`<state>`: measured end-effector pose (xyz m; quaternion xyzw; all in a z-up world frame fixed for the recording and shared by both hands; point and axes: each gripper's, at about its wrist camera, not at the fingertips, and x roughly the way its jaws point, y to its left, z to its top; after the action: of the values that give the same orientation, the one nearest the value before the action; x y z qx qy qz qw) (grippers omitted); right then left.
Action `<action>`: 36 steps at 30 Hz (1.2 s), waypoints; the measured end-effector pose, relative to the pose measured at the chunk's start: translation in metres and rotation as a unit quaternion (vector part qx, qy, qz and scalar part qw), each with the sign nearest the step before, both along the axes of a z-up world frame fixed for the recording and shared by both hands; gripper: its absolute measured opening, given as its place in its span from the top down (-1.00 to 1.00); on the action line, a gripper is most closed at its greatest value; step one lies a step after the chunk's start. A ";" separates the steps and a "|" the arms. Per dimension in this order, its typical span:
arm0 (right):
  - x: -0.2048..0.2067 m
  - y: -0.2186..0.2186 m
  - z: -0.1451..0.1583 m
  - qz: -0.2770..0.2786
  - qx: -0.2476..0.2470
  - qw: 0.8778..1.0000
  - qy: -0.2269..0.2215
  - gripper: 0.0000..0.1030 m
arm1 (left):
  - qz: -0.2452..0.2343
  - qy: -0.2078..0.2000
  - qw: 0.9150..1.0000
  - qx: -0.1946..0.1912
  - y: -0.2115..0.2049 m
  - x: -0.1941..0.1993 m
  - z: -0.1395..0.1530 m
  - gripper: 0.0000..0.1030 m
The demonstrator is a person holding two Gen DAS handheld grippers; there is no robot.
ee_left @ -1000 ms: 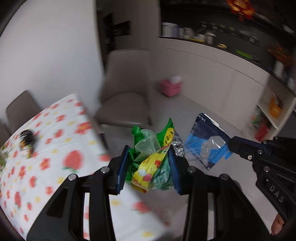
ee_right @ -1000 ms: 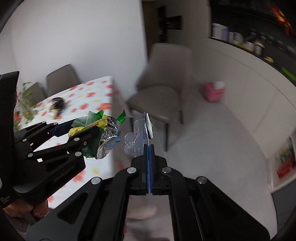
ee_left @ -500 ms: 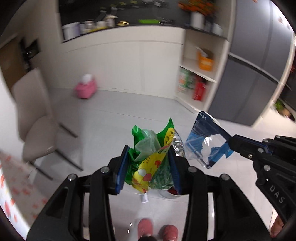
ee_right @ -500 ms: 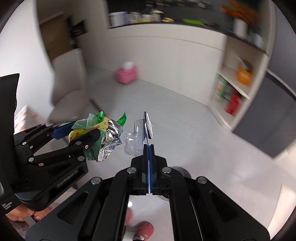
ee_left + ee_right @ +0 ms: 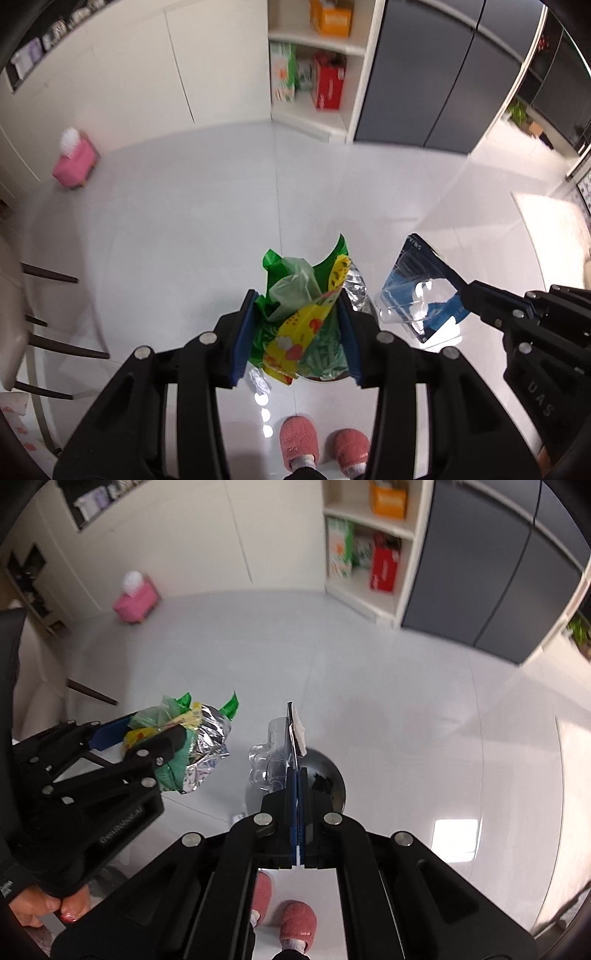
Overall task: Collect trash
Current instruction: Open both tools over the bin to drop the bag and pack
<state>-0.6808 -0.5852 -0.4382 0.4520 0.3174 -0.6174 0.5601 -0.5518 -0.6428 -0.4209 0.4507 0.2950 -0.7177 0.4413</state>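
Since both hands are full, each load rides clear of the floor: the left tool is clamped on a wad of wrappers, green and yellow plastic with crumpled foil, bulging above its tips. Just right of it, the right tool pinches a blue-backed blister pack by one edge, above a dark round bin, likely the drop point.

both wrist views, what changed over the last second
Both views swung away from the floral table and chair toward the open floor and shelves, now tilted down over the dark bin. Unchanged: left hand-held gripper clamps the wrapper bundle, right hand-held gripper the blister pack.
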 end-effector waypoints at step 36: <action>0.002 0.002 0.035 0.004 -0.016 0.999 0.029 0.36 | -0.050 -0.030 0.998 0.002 0.000 -0.009 0.002 -0.35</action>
<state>-0.6786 -0.5833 -0.4027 0.4235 0.3254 -0.6333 0.5601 -0.5610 -0.6432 -0.4188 0.4868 0.2606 -0.7244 0.4127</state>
